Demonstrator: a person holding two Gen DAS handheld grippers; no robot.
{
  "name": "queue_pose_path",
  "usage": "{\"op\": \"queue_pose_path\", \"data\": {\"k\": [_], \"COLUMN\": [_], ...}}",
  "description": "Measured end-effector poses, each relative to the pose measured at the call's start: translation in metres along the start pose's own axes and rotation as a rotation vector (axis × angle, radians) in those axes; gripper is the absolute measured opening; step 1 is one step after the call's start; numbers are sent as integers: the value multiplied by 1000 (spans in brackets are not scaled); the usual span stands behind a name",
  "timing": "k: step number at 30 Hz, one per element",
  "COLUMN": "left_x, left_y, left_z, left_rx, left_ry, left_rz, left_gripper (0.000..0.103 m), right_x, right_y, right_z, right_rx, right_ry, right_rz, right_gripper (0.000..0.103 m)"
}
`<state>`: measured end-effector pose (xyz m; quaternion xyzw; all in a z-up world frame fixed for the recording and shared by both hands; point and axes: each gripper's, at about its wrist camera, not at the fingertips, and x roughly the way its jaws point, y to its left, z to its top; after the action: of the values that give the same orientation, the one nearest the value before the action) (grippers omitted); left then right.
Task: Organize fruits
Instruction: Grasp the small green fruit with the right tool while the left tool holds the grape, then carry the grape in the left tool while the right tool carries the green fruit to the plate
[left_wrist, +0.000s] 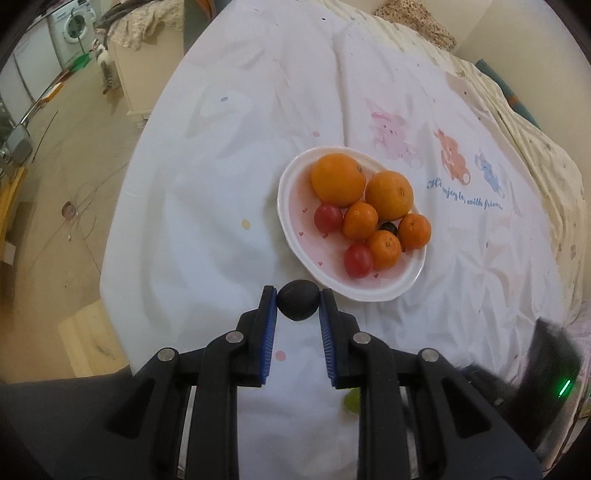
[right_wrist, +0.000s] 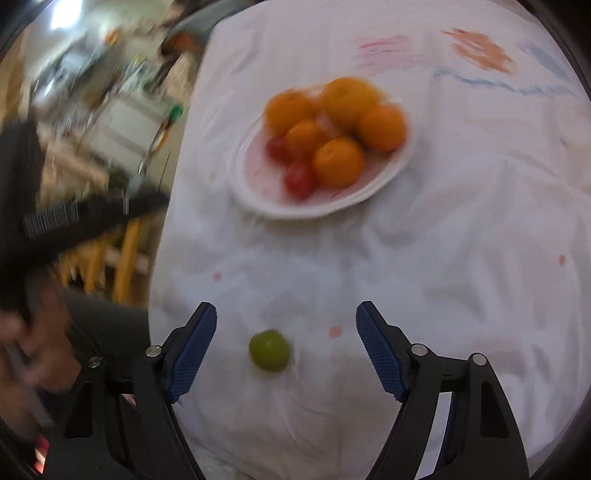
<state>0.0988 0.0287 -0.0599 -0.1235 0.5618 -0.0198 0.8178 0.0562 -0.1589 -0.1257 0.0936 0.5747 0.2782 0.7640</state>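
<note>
The work surface is a bed covered by a white sheet (left_wrist: 221, 177) with scattered pastel dots and printed cartoon animals in pink, orange and blue. Beneath the animals runs a line of blue script; only "with friends" reads with fair confidence, the rest is unclear. A cream quilt (left_wrist: 532, 147) with a small pattern lies along the far right edge. To the left, the floor (left_wrist: 66, 177) is beige. A front-loading washing machine (left_wrist: 72, 31) stands in the far left corner, with a pale cabinet (left_wrist: 147, 77) nearer the bed.

A white oval plate (left_wrist: 369, 288) with a pinkish centre rests on the sheet. It holds two large oranges, three smaller ones, two red fruits and one dark fruit.

The left gripper (left_wrist: 297, 301) has its blue pads pressed against both sides of a dark round fruit (left_wrist: 297, 301), held just in front of the plate's near rim.

The right gripper (right_wrist: 286, 332) stands with jaws wide apart. A green round fruit (right_wrist: 269, 350) lies on the sheet between them, touching neither pad. The right wrist view is motion-blurred. A person's hand (right_wrist: 33, 354) appears at its left edge.
</note>
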Motion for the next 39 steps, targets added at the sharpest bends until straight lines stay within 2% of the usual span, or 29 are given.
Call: {"op": "queue_pose_path", "data": {"k": [4, 7, 9, 13, 16, 21, 28, 33, 39], "left_x": [-3, -5, -6, -8, -7, -4, 1, 7, 8], "left_y": [5, 7, 7, 9, 9, 7, 10, 14, 13], "left_z": [1, 2, 2, 2, 2, 1, 1, 0, -1], "left_rx": [-23, -33, -34, -39, -40, -33, -33, -34, -19], "left_ry": [-1, 6, 4, 1, -1, 2, -5, 0, -6], "left_rz": [-13, -33, -37, -34, -29, -16, 25, 53, 82], "left_gripper": [19, 19, 19, 19, 19, 19, 19, 19, 19], "right_x": [23, 33, 35, 36, 34, 24, -2, -24, -59], "right_y": [29, 40, 44, 45, 42, 33, 23, 9, 3], "right_z": [-12, -19, -21, -24, -24, -18, -10, -1, 10], "right_rx": [-179, -252, -285, -302, -293, -247, -192, -106, -38], "right_ry": [57, 74, 72, 73, 74, 58, -8, -85, -220], "right_rz": [-81, -119, -150, -170, -171, -136, -86, -40, -5], "right_gripper": [71, 59, 46, 39, 31, 30, 30, 30, 30]}}
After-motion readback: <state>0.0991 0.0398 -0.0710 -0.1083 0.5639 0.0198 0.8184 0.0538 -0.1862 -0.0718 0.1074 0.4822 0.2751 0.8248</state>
